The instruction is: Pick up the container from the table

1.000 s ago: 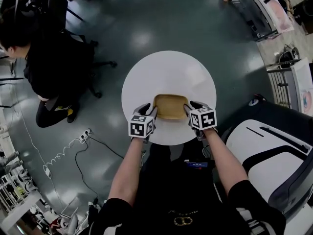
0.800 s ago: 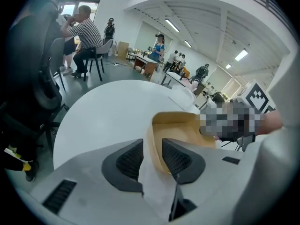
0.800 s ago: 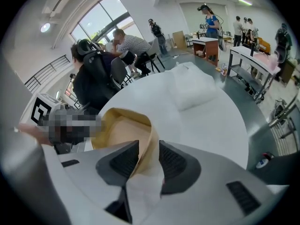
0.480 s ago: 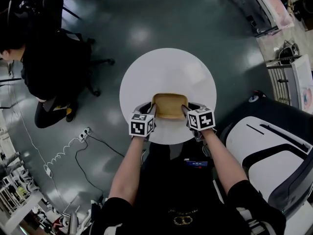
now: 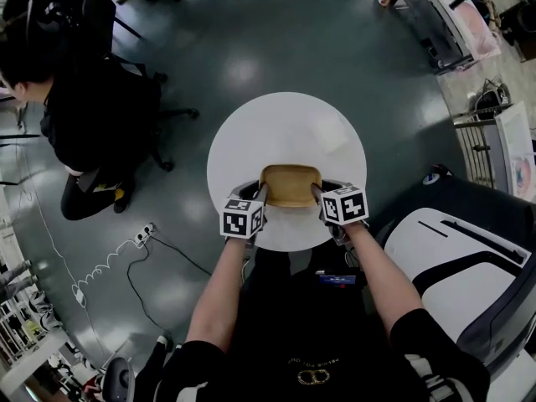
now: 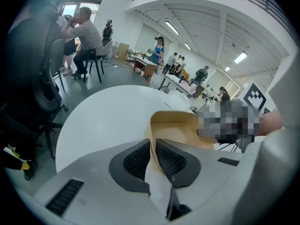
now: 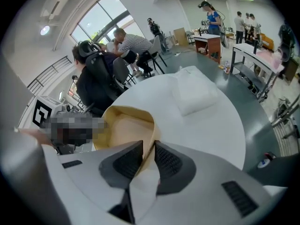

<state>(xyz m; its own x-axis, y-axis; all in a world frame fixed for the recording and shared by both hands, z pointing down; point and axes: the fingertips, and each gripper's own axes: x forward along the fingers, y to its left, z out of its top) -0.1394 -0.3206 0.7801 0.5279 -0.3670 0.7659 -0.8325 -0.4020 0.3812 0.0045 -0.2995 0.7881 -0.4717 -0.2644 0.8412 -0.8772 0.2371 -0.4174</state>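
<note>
Left gripper (image 5: 260, 193) and right gripper (image 5: 319, 193) have just been closing. Each pinches a side wall of the tan container (image 5: 291, 182), which sits on the near part of the table (image 5: 285, 124). Farther on lies a white pad (image 7: 194, 93).

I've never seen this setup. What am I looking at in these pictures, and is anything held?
No robot here: a person holds a hand-operated claw in each hand. One picture comes from a camera on their head, looking down; the other two ride on the claws, looking along the jaws. On the round white table lie a tan container and a white bundle. The left claw and right claw have just been closing; each now pinches a side wall of the container, which seems to rest there.
</note>
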